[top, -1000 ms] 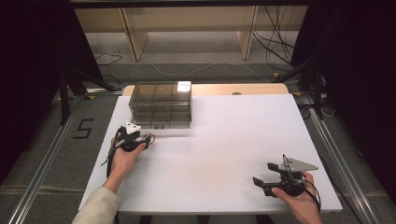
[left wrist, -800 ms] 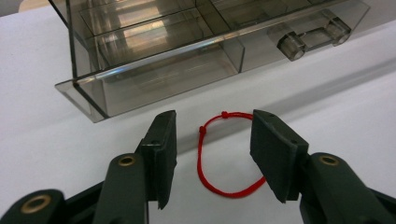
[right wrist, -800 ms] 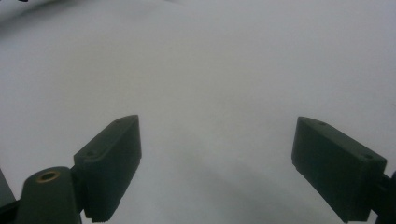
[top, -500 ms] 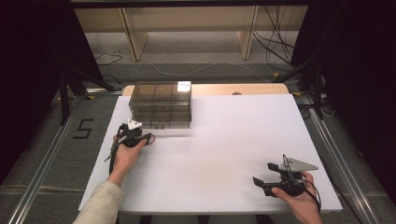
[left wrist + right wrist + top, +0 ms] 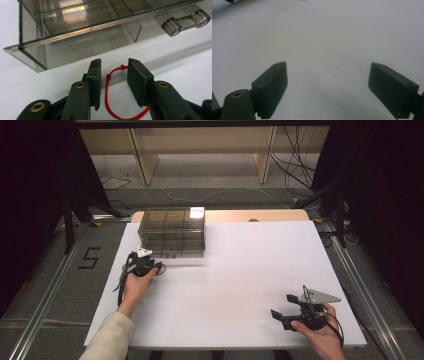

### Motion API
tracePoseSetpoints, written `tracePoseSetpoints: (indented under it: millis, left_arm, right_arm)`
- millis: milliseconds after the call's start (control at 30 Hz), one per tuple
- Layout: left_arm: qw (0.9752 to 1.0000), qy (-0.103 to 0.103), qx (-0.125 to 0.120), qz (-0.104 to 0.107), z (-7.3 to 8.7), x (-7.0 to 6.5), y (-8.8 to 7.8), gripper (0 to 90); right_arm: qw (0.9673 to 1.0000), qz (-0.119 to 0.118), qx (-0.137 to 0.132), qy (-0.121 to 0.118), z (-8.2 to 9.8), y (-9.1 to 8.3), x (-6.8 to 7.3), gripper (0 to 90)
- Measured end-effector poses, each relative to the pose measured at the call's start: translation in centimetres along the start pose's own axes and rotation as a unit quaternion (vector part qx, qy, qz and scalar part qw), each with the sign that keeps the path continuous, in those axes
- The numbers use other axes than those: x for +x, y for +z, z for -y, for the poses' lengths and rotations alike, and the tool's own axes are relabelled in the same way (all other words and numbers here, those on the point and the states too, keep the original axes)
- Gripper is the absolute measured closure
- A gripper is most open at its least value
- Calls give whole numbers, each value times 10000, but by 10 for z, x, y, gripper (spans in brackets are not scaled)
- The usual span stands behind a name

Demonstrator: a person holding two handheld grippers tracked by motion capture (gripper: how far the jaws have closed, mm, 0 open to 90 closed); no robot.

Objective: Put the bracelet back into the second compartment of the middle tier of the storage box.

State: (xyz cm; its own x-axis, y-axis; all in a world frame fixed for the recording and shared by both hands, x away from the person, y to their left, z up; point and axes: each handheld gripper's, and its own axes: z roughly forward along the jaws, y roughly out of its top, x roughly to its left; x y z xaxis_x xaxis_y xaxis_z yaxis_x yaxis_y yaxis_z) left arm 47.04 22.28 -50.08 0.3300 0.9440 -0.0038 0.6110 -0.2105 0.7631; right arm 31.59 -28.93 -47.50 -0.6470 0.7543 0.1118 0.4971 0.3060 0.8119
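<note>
The left gripper's (image 5: 113, 75) fingers, apart, had just been closing around the thin red string loop (image 5: 110, 100) lying between them. Next, they needed to pinch it. The right gripper's (image 5: 337, 92) fingers stood wide apart.

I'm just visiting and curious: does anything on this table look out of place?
Only a thin red string loop, lying loose on the white table by the smoky clear plastic drawer box, between the left gripper, whose jaws have just been closing.
</note>
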Motion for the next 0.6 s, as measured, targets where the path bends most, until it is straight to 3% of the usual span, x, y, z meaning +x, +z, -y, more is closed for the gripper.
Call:
tracePoseSetpoints:
  millis: [400,600]
  left_arm:
    - [10000,-84,-26,6,0,2,2,664]
    - [9999,-82,-60,-11,1,2,2,762]
  right_arm:
    - [10000,-3,7,-5,0,0,0,167]
    - [10000,-2,3,-2,0,0,0,167]
